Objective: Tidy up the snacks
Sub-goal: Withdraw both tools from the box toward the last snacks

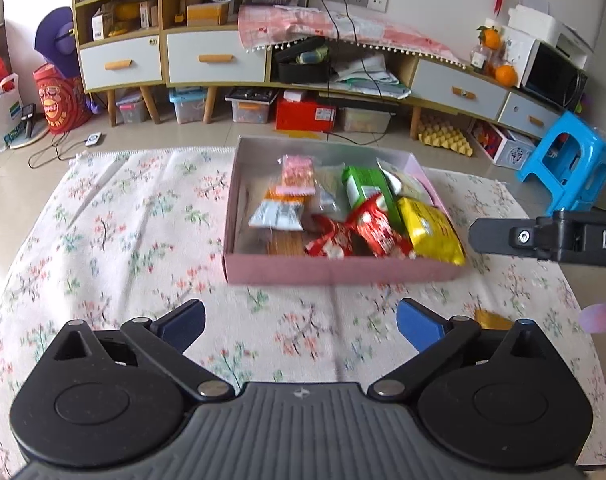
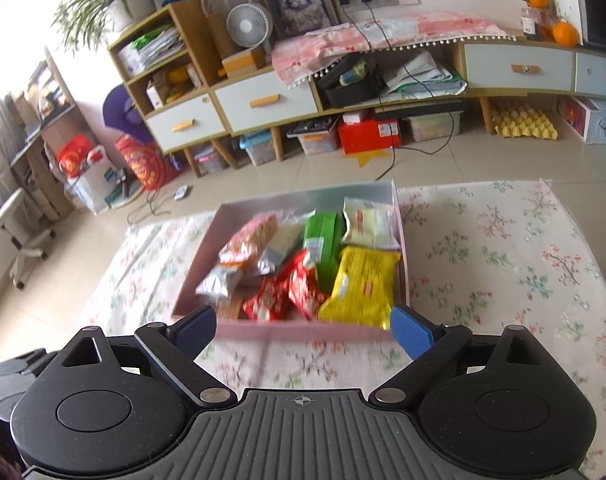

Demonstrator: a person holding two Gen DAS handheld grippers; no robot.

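A pink box [image 1: 335, 272] [image 2: 287, 330] sits on a floral cloth and holds several snack packets. Among them are a yellow bag [image 1: 431, 230] [image 2: 363, 284], red packets [image 1: 367, 236] [image 2: 287, 292], a green packet [image 1: 367, 190] [image 2: 323, 244], a pink packet [image 1: 297, 174] and a white packet [image 2: 369, 222]. My left gripper [image 1: 301, 326] is open and empty, in front of the box. My right gripper [image 2: 303, 330] is open and empty at the box's near wall. The right gripper's finger [image 1: 499, 234] shows at the right of the left wrist view.
The floral cloth [image 1: 123, 240] [image 2: 503, 260] covers the table. A small yellow thing [image 1: 491, 320] lies on the cloth near the left gripper's right finger. Behind are a long cabinet [image 1: 215, 60] [image 2: 263, 104], storage boxes on the floor and a blue stool [image 1: 567, 164].
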